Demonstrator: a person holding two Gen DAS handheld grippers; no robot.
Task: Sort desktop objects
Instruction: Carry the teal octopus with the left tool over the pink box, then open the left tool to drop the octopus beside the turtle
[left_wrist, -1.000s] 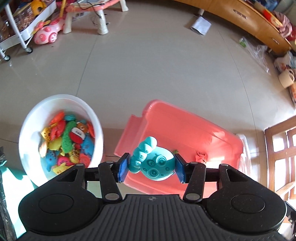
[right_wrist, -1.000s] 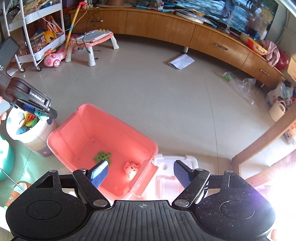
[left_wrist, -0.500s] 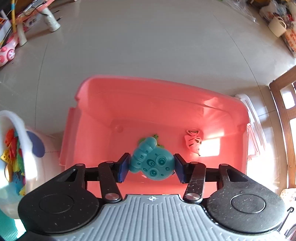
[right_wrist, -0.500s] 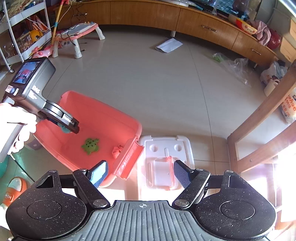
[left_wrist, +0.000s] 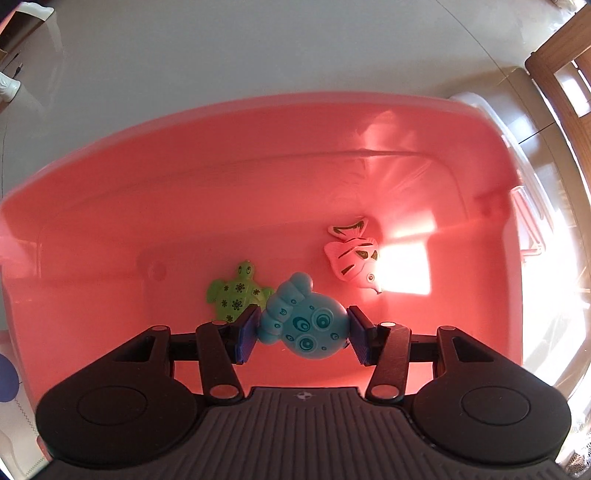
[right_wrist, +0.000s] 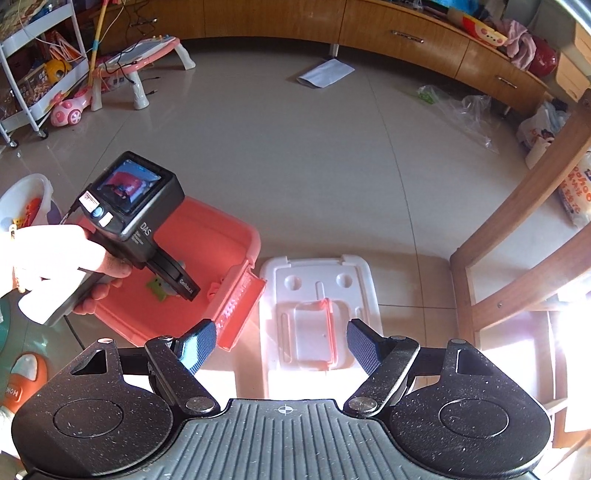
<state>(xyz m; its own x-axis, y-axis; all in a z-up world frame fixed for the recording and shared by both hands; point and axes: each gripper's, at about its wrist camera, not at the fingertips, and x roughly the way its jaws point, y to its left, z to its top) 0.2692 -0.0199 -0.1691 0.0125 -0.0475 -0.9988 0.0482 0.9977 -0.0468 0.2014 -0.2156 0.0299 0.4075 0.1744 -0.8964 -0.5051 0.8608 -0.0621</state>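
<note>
While my left hand-held gripper (left_wrist: 303, 334) clamps the blue fish toy (left_wrist: 304, 325) low inside the pink bin (left_wrist: 110, 192), above the green turtle (left_wrist: 234, 295), I judge release comes next; my right hand-held gripper (right_wrist: 282, 345) hangs open, empty.

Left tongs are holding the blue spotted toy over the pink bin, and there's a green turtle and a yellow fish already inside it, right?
Nearly. The fish in the pink bin is pink with dark stripes, not yellow, as the left wrist view shows. The rest holds: the left tongs grip the blue spotted toy over the bin, beside the green turtle.
</note>
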